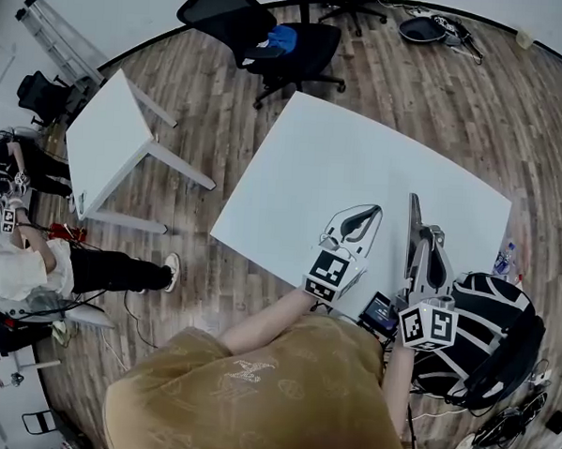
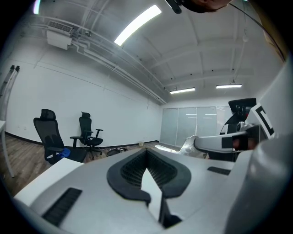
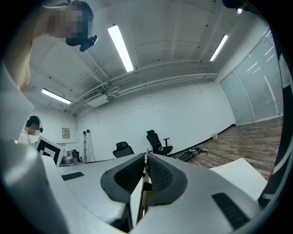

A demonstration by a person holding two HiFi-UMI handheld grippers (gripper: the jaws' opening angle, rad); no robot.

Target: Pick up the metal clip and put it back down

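The pick-up half looks done. The right gripper has its tongs drawn narrow onto the metal clip, a thin strip standing on edge between the ribbed pads with its tip poking just past them. So the clip is off the white desk, carried above the near edge towards the right corner; from the head view it is too slim to pick out.

What remains, as I judge it, is setting it back. That calls for bringing the right gripper down until the clip rests on the desk, then easing the tongs apart without flicking it away.

The right gripper points level and away from the person, rolled onto its side so it shows as a thin blade from above. The left gripper hangs just beside it over the near edge, pitched slightly down, tongs brought together at the tips with nothing between them, taking no part.
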